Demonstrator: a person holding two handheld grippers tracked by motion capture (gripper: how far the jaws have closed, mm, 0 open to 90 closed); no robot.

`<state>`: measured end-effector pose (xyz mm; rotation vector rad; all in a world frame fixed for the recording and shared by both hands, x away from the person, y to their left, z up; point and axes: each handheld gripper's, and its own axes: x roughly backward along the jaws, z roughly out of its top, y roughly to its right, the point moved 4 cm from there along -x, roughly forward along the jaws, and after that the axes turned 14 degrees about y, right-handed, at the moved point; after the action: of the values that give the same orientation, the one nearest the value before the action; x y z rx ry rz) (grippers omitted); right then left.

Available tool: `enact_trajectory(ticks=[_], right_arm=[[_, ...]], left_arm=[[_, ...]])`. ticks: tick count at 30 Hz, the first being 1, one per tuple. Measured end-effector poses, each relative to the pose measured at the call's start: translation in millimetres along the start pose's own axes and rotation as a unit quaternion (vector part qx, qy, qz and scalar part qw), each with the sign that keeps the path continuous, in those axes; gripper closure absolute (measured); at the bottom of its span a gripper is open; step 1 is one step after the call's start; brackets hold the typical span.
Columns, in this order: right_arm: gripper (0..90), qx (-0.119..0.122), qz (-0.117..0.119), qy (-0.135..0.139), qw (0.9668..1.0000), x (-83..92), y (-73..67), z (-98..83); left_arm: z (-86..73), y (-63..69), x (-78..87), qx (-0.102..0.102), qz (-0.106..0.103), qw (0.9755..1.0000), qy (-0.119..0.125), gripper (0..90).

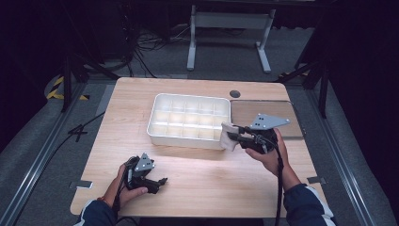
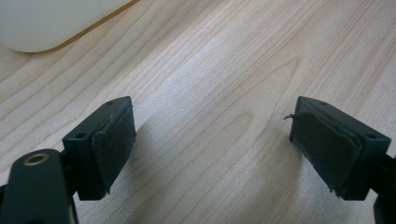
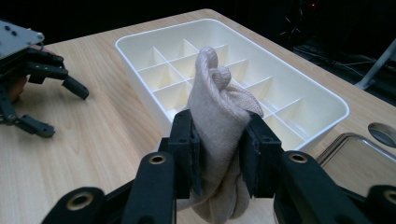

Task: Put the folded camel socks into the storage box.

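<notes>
The right gripper (image 3: 219, 158) was clamped on a rolled beige sock (image 3: 219, 116) just above the divided white tray's (image 1: 155, 115) near-right corner, the left gripper (image 2: 212, 154) resting agape on the table (image 1: 211, 183); lowering squarely into one compartment was advisable before release.

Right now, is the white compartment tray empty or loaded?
Empty as far as visible: the white plastic compartment tray shows bare cells. The rolled beige sock is outside it, clamped in the right gripper.

This looked like a lab recording bay: a wooden desk (image 1: 197, 188) stood on grey carpet, ringed by black curtains, with loose cables (image 1: 146, 44) and hazard tape (image 1: 56, 88) at far left.
</notes>
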<state>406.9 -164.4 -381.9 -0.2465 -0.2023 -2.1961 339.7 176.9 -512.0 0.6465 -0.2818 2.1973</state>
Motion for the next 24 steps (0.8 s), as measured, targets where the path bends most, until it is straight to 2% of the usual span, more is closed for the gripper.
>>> enact_trajectory(ticks=[3, 11, 24], right_arm=[[68.8, 0.000, -0.002, -0.002, 1.0000, -7.1, 0.7, 3.1], [68.9, 0.013, -0.001, -0.010, 0.9999, -39.4, -0.4, 12.7], [68.9, 0.001, -0.018, -0.032, 0.9993, -79.2, 8.0, 2.2]], left_arm=[[0.0, 0.0, 0.0, 0.000, 0.000, 1.0000, 0.000, 14.6], [0.0, 0.4, 0.2, -0.001, 0.001, 1.0000, 0.000, 14.7], [-0.2, 1.1, 0.5, -0.003, -0.001, 1.0000, -0.001, 14.7]])
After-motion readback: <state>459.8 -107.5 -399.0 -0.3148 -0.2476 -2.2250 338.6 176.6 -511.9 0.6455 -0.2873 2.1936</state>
